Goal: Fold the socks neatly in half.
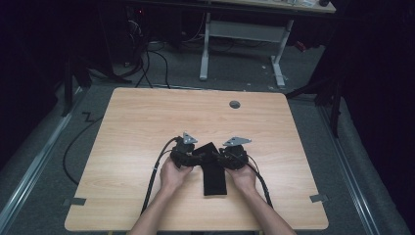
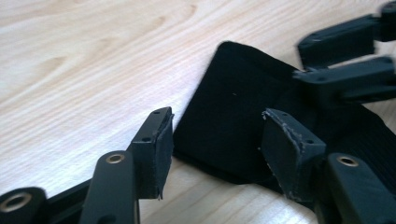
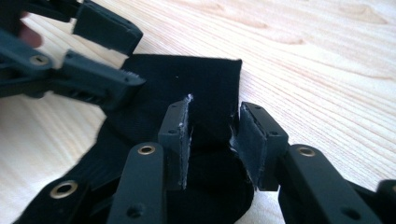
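A black cloth [image 1: 214,172] lies folded on the wooden table [image 1: 147,117], near its front edge. My left gripper [image 1: 192,155] meets the cloth's upper left corner, and my right gripper [image 1: 221,155] meets its upper right side. In the left gripper view the cloth [image 2: 233,93] lies flat under my left gripper [image 2: 217,122], whose jaws stand wide apart without touching it. The right gripper's fingers [image 2: 345,74] rest on the cloth farther off. In the right gripper view my right gripper [image 3: 212,114] straddles the cloth [image 3: 187,79] near its edge, pads apart. The left gripper's fingers [image 3: 100,79] hover at the upper left.
A grey round grommet [image 1: 235,104] sits near the table's far edge. Grey tape marks [image 1: 74,201] [image 1: 318,198] lie at the front corners. Cables [image 1: 156,171] trail from both grippers toward the person. A white desk frame [image 1: 242,44] stands beyond the table.
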Demonstrator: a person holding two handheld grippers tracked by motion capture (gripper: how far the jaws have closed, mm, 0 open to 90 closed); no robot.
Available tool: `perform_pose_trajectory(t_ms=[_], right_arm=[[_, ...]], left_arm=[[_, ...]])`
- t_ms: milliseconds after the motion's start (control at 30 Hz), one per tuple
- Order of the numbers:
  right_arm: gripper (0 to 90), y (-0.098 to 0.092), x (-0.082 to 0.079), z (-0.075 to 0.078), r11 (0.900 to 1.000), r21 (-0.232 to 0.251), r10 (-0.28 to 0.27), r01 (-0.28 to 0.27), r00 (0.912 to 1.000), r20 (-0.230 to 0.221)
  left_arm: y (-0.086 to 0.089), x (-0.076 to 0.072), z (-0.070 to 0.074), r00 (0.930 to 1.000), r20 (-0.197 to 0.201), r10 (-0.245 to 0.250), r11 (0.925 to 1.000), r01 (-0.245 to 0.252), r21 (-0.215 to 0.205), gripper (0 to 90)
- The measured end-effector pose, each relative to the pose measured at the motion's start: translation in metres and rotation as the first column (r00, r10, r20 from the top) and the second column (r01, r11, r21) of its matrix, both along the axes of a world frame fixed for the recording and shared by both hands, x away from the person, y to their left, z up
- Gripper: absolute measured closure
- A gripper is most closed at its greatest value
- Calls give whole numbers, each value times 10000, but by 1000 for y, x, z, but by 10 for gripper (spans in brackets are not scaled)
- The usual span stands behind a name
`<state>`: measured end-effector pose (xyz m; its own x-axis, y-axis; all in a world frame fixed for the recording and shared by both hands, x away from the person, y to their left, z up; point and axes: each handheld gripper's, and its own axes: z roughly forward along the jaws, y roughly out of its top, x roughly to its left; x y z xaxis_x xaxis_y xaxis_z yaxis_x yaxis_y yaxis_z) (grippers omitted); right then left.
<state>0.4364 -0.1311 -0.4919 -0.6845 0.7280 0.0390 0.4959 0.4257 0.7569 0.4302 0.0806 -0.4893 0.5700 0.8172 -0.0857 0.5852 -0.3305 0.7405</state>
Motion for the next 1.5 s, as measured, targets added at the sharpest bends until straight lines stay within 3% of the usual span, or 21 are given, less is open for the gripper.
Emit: perform_pose_trajectory(t_ms=[167,367,567,900,1133,1500], right_arm=[[650,-10,-13,8,9994,211,259,-264,9994,238],[683,-29,-29,8,9987,323,376,-384,9990,227],[686,-47,-39,3,9987,431,283,-284,9996,32],[685,-50,-44,-8,9987,355,374,-366,9991,-215],[686,-43,-46,-11,9981,210,594,-587,9977,-334],[689,-41,-44,-14,9982,153,589,-583,9975,-389]], left_arm=[[9,3,4,9988,95,476,9987,-475,-196,430],[11,14,6,9973,-81,736,9970,-738,-219,420],[13,21,-3,9945,-457,946,9949,-961,-321,415],[11,22,-7,9944,-693,800,9963,-820,-271,433],[9,20,-6,9961,-639,602,9982,-605,-21,503],[11,21,-6,9961,-864,179,9990,-213,-388,644]])
